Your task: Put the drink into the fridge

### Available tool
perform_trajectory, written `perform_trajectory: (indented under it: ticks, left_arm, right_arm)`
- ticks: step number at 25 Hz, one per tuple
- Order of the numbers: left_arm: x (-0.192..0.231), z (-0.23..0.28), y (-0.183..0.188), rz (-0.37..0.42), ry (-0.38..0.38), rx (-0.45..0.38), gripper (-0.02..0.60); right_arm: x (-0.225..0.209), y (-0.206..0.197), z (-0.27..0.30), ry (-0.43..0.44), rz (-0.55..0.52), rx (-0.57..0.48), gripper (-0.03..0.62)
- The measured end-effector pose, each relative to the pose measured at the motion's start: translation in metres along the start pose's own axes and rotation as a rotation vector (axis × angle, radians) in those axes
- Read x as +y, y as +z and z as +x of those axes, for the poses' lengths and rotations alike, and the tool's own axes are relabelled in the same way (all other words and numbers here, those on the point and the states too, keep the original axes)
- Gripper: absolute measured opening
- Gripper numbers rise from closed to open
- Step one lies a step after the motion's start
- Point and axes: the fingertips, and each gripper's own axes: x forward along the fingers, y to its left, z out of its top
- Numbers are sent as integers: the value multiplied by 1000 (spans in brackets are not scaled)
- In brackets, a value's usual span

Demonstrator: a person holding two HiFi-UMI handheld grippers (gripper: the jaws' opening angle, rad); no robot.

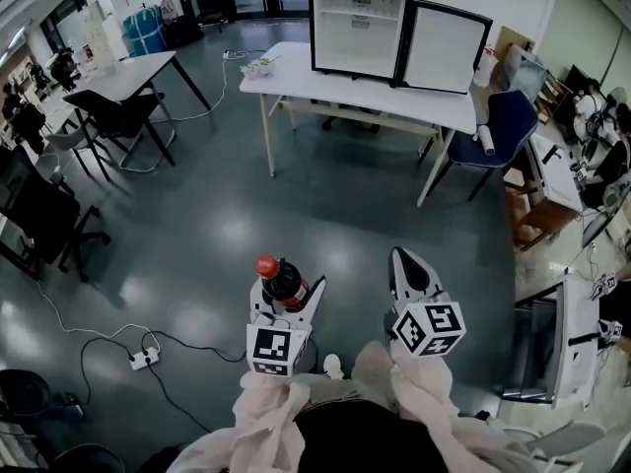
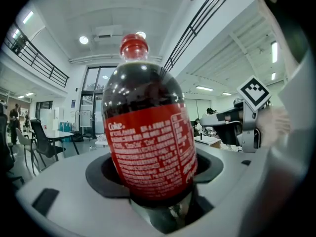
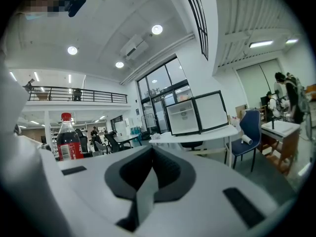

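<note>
One bottle (image 1: 280, 276), one fridge (image 1: 357, 30), two claws: left claw (image 1: 289, 292), right claw (image 1: 404, 259).

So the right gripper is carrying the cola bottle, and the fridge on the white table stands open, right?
Not quite: the left gripper carries the cola bottle, as the left gripper view shows. The fridge on the white table does stand open.
</note>
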Motion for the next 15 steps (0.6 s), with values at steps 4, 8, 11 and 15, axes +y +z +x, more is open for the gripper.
perform_trajectory:
  ticks: [4,8,11,15]
  left_arm:
    - [0,-1,-3,-31,2,8,339]
    - [3,2,-11,-20,24,35,340]
    - [6,9,-15,-8,25,44,339]
    - [13,19,-16,-3,27,54,339]
  right_arm:
    - [-3,-1,0,6,6,-2,11]
    - [-7,-4,5,8,1,12,11]
    - [-13,-3,14,2,4,2,11]
    - [-20,0,34,6,19,-6,11]
